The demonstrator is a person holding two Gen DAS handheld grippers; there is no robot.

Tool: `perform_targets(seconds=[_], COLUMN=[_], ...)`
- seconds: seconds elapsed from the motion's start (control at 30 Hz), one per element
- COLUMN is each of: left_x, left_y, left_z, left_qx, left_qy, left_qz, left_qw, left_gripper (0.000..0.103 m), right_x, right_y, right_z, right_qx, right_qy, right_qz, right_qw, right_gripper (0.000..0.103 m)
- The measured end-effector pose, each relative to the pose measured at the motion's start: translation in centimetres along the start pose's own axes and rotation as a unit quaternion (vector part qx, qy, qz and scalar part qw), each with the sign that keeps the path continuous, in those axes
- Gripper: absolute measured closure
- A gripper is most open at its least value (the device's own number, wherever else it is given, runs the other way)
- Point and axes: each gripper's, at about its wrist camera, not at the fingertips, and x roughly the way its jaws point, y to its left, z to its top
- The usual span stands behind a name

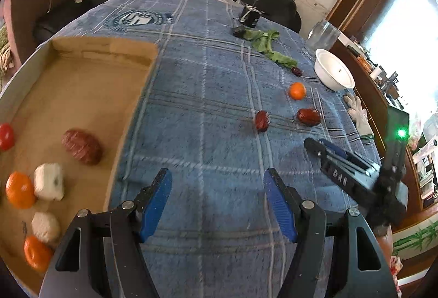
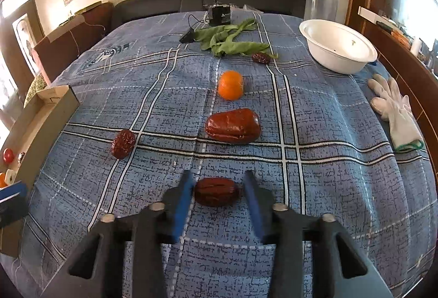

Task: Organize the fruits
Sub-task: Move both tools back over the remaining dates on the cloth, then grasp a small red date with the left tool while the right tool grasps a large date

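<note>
From your left wrist camera, the cardboard box [image 1: 82,95] fills the left side. It lies on the blue plaid blanket [image 1: 208,84]. Inside it are a wrinkled brown-red date [image 1: 82,147], two oranges [image 1: 19,189] [image 1: 37,252], two white lumps [image 1: 49,185] [image 1: 45,226] and a small red fruit [image 1: 6,136] at the box's left edge. Your left gripper [image 1: 217,174] hangs just right of the box with its fingers [image 1: 156,202] spread wide and only blanket between them. Well to the right of the box, two loose dates [image 1: 261,121] [image 1: 309,117] and a loose orange [image 1: 297,90] lie on the blanket. Farther from the box still is a white bowl [image 1: 334,70]. Your right gripper [image 1: 316,143] reaches in on that far side, its fingers drawn narrow.

From your right wrist camera, the box [image 2: 49,122] shows only as a wall at the left edge. Your right gripper [image 2: 218,174] is tipped down at the blanket [image 2: 342,161], well right of the box. Its fingers [image 2: 182,205] are narrow around the nearest date [image 2: 216,191], one blue pad at each end of it, and the date lies on the cloth. Beyond it, away from the box, sit a large glossy date [image 2: 232,125] and the orange [image 2: 230,85]. A smaller date [image 2: 123,143] lies nearer the box. Another date [image 2: 261,58] rests beside green leaves [image 2: 232,43], and the white bowl [image 2: 339,51] and a white glove [image 2: 397,111] lie farthest from the box.
</note>
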Motion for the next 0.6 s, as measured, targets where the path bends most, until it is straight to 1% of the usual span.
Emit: perform_targets(seconds=[0.1, 0.23, 0.3, 0.37, 0.47, 0.53, 0.6], left_x=[1.2, 3.8, 5.2, 6.2, 7.5, 8.1, 8.7], left_y=[-1.5, -3.1, -3.7, -4.1, -5.0, -5.4, -5.7], left_z=[1.0, 2.3, 2.9, 3.2, 3.6, 3.8, 3.9], left_qx=[0.014, 0.031, 0.034, 0.039, 0.057, 0.066, 0.075], left_qy=[-0.005, -0.004, 0.002, 0.006, 0.007, 0.008, 0.008], left_qz=[-0.006, -0.005, -0.007, -0.012, -0.007, -0.006, -0.003], left_qw=[0.9999, 0.9995, 0.9994, 0.9992, 0.9983, 0.9978, 0.9972], left_gripper=[0.035, 0.035, 0.040, 0.048, 0.054, 0.055, 0.060], right_x=[-0.2, -0.4, -0.5, -0.5, -0.5, -0.6, -0.6], right_y=[-0.6, -1.2, -1.6, -1.9, -2.2, -2.2, -2.1], right_z=[-0.1, -0.1, -0.1, -0.1, -0.1, -0.1, -0.1], right_qx=[0.007, 0.020, 0.027, 0.034, 0.041, 0.042, 0.042], right_qy=[-0.002, -0.001, 0.000, 0.002, 0.002, 0.002, 0.002], right_qz=[0.006, 0.014, 0.017, 0.019, 0.022, 0.022, 0.022], right_qw=[1.000, 1.000, 1.000, 0.999, 0.999, 0.999, 0.999], right_gripper=[0.068, 0.068, 0.068, 0.068, 0.068, 0.068, 0.068])
